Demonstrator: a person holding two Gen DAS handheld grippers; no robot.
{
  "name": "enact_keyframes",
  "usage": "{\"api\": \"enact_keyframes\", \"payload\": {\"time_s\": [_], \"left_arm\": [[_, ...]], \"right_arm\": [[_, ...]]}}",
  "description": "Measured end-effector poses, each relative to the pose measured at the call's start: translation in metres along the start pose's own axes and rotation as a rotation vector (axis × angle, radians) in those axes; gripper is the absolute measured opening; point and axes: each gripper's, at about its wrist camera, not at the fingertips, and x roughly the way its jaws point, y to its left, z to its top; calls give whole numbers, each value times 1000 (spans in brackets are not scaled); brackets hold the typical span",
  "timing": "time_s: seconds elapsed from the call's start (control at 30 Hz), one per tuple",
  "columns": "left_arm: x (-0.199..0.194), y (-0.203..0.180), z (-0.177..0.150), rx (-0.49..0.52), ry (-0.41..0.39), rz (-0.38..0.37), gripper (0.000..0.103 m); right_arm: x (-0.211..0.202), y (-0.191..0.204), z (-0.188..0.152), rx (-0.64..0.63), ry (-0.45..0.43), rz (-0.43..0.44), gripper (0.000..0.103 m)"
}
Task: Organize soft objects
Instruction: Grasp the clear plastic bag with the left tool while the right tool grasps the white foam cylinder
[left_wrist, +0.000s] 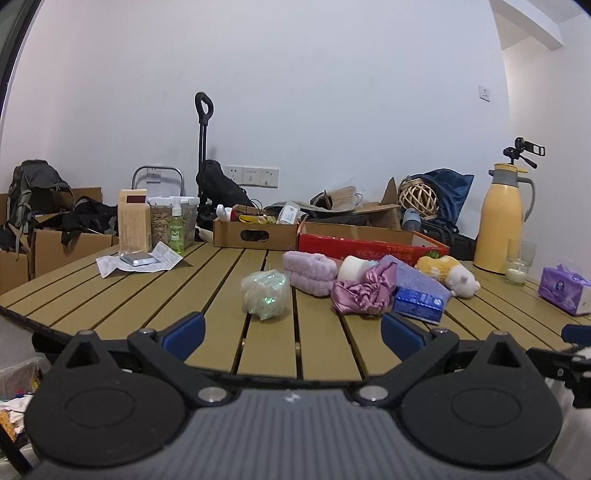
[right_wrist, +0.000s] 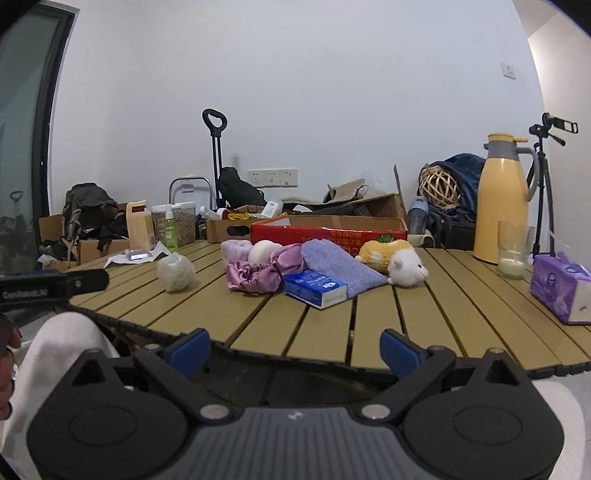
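Soft objects lie in a cluster on the slatted wooden table (left_wrist: 147, 295): a clear crumpled bag (left_wrist: 265, 293) (right_wrist: 175, 273), a lilac fluffy headband (left_wrist: 310, 271) (right_wrist: 236, 251), a white sponge (left_wrist: 354, 267) (right_wrist: 263, 252), a pink satin scrunchie (left_wrist: 364, 290) (right_wrist: 255, 277), a purple cloth (left_wrist: 417, 278) (right_wrist: 340, 264), a blue tissue pack (left_wrist: 419, 304) (right_wrist: 317, 288) and a yellow-white plush (left_wrist: 448, 273) (right_wrist: 395, 260). My left gripper (left_wrist: 293, 330) is open and empty at the table's near edge. My right gripper (right_wrist: 295, 350) is open and empty just before the edge.
A red box (left_wrist: 369, 247) (right_wrist: 328, 233) and a cardboard box (left_wrist: 255, 232) stand behind the cluster. A yellow thermos (right_wrist: 504, 199), a glass candle (right_wrist: 513, 254) and a purple tissue pack (right_wrist: 561, 286) are at right. Jars, a spray bottle (left_wrist: 176, 229) and papers are at left.
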Motion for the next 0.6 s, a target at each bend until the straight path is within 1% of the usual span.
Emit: {"api": "enact_keyframes", "payload": {"time_s": [0.2, 0.3, 0.37, 0.5, 0.57, 0.6], "left_arm": [[42, 1, 13, -39, 33, 1, 103], [69, 3, 21, -51, 64, 26, 103], [88, 8, 25, -76, 93, 32, 103], [133, 17, 37, -104, 157, 62, 97], [155, 22, 41, -120, 198, 66, 93], [166, 26, 43, -131, 222, 71, 90]], "right_arm": [[42, -2, 18, 2, 7, 21, 97], [72, -4, 34, -19, 25, 29, 92], [96, -4, 47, -37, 35, 57, 92], [150, 1, 76, -98, 47, 122, 92], [186, 6, 92, -129, 74, 152, 91], [200, 9, 98, -141, 89, 167, 89]]}}
